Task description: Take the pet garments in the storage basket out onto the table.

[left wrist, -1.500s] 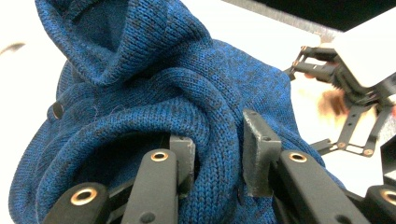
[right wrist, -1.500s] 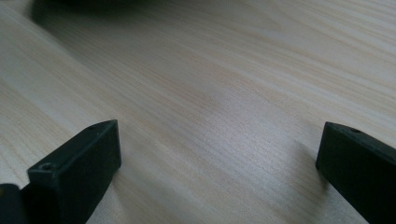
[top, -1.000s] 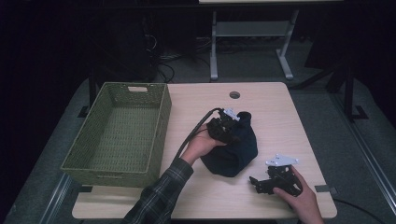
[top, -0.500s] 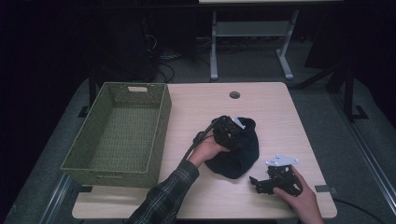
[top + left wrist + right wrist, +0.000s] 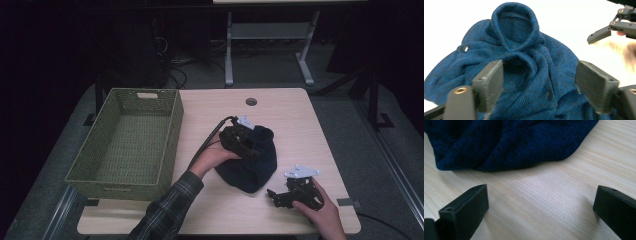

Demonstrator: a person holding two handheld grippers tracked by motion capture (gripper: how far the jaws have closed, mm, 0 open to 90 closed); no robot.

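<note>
A dark blue knitted garment with buttons lies bunched in the middle of the table. My left gripper hovers just over its top. In the left gripper view the left gripper has its jaws spread wide, having just been opening. The garment lies loose between and behind them, and no pad presses on it. My right gripper rests low at the garment's near right corner. It is open over bare wood, with the garment's edge just ahead.
A green woven basket stands empty at the left of the wooden table. A round cable hole sits near the far edge. The right gripper also appears in the left gripper view, at top right.
The left hand dipped onto the garment and came back slightly. The garment now lies a little lower and wider on the table. The right hand has stayed put.
</note>
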